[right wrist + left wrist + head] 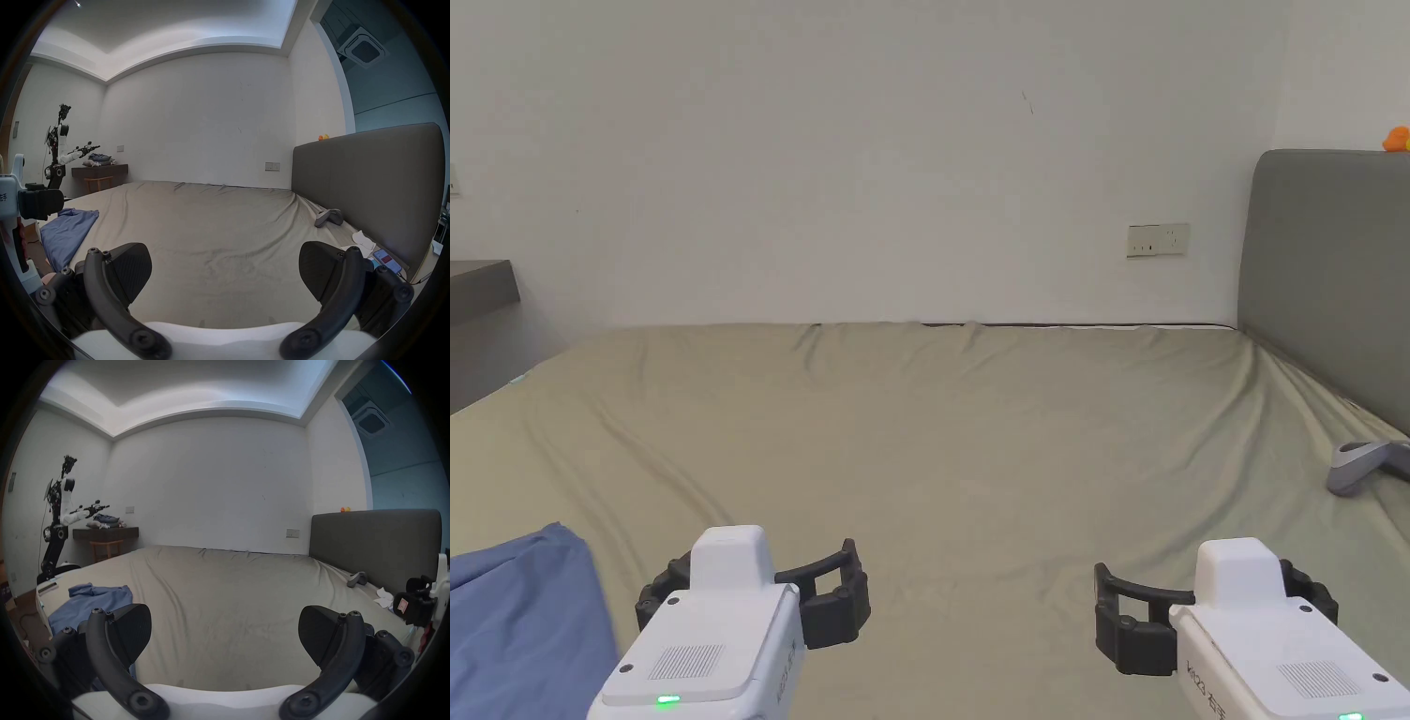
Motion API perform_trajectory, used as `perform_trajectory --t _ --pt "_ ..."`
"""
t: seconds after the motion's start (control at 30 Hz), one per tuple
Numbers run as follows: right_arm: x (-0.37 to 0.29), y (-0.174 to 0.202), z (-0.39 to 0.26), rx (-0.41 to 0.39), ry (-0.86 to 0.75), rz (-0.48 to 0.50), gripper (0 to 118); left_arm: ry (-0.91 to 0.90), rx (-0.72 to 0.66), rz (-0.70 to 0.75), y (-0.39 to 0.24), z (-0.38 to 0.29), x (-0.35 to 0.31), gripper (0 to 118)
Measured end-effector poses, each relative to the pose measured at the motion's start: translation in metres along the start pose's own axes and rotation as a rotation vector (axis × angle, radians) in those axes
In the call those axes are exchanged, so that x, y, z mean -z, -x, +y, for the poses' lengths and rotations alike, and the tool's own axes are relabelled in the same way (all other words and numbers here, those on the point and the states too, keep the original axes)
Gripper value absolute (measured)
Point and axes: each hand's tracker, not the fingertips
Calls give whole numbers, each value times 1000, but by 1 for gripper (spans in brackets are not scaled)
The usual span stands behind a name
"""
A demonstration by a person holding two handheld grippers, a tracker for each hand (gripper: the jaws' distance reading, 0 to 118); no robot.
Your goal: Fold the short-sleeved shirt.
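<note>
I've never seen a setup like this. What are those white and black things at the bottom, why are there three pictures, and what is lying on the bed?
Those are two hand-held grippers, white bodies with black two-jaw claws, that a person carries. The head view comes from a camera on the person's head and shows the left gripper and the right gripper over the bed. The other two pictures come from a camera riding on each gripper, looking out between its own jaws. Both grippers are open and hold nothing. On the bed's left edge lies a blue shirt, not yet picked up. By the grey headboard lie a grey handle-shaped object, white tissues and a phone.
</note>
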Motion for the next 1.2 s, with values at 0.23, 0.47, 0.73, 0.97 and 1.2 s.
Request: perform_trajectory --t 0.23,0.47,0.73,0.97,1.2 --pt "-3 -1 3 22 -33 6 118 -16 48 59 3 -4 5 117" --pt "-4 4 4 -32 -48 -12 118 8 -59 44 9 4 4 118" --pt "1 -1 2 -8 -2 -40 118 -49 37 45 -3 4 -4 118" --pt "3 -7 1 35 8 -48 118 -46 44 26 -6 5 -4 118" --pt "0 -10 13 79 27 -51 84 -38 49 21 -5 9 -6 7"
